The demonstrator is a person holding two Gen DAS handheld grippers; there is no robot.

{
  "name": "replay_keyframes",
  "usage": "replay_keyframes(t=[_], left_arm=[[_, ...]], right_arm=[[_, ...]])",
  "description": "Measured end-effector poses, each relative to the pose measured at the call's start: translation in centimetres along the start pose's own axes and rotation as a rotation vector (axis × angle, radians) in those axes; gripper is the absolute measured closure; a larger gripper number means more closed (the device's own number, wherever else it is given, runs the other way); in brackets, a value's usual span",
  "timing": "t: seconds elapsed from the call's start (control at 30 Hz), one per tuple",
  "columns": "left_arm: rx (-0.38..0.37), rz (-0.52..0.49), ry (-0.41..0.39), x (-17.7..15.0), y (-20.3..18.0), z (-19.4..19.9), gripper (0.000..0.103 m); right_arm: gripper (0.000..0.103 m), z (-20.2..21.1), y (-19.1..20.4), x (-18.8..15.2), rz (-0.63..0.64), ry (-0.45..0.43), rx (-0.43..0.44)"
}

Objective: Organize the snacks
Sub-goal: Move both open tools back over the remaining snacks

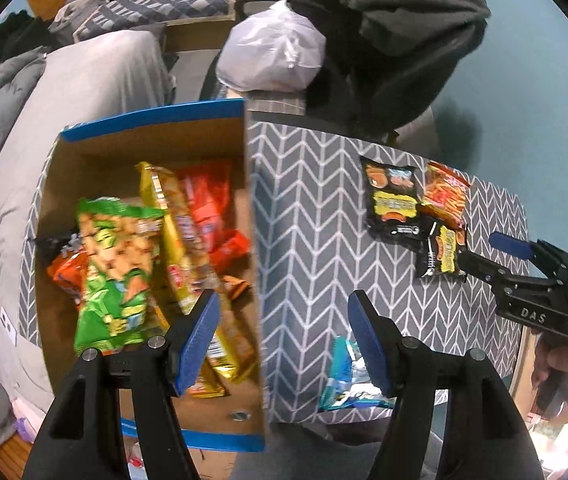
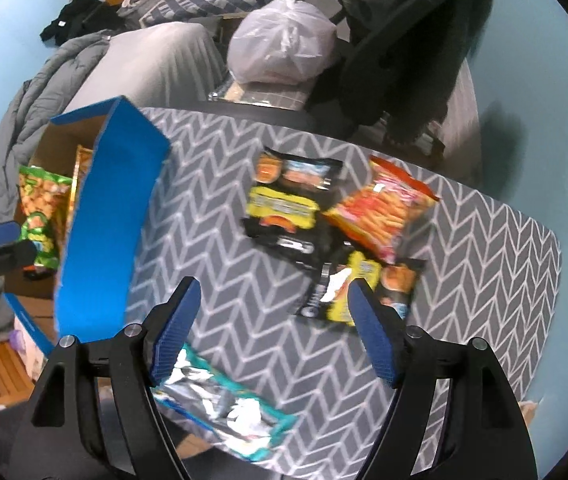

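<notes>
teal packet, long axis diagonal, tabletop

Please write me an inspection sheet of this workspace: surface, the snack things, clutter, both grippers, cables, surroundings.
Surface: table with grey chevron cloth.
Job's things: cardboard box holding a green packet, yellow and red packets; on the cloth two black packets, an orange packet, a teal and silver packet at the near edge.
Clutter: nothing seen on the cloth.
Grippers: left gripper open, empty; right gripper open, empty.
Cables: a black one behind the right gripper.
Surroundings: white plastic bag, chair with dark clothes, grey bedding.
</notes>
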State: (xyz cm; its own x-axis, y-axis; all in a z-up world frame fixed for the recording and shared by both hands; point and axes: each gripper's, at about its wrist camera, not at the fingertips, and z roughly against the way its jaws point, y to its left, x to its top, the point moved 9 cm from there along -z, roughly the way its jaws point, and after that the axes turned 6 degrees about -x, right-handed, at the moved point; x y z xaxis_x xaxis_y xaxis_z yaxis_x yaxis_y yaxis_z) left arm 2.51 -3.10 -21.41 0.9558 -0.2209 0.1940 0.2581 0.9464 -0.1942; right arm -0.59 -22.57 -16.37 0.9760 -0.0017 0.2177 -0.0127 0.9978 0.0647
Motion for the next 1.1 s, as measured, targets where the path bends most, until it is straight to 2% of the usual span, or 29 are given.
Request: replay_keyframes(t=[0.2, 0.47, 0.7, 0.87, 1.1], left_arm=[[0.002, 0.000, 0.033, 0.0, -2.7, -2.0, 0.036], [0.037, -0.008, 0.075, 0.0, -5.3, -5.3, 0.036], [0.056, 0.021, 0.102, 0.0, -5.5, -7.3, 0.035], [0.047, 0.064, 0.135, -1.0, -5.3, -8.0, 0.036], [0.033, 0.054, 0.163, -1.7, -5.6, -8.2, 0.035]], right_arm=[[0.026, -1.9, -3.5, -0.3, 0.041, 0.014, 0.002], [0.026, -4.8, -6.0, 0.4, 0.096, 0.028, 0.028], [0.026, -7.6, -5.9, 0.7, 0.181, 0.046, 0.083], [0.026, -9.0, -5.4, -0.5, 0.211, 0.095, 0.131], [0.026, -8.6, -4.8, -3.1, 0.206, 0.131, 0.150]])
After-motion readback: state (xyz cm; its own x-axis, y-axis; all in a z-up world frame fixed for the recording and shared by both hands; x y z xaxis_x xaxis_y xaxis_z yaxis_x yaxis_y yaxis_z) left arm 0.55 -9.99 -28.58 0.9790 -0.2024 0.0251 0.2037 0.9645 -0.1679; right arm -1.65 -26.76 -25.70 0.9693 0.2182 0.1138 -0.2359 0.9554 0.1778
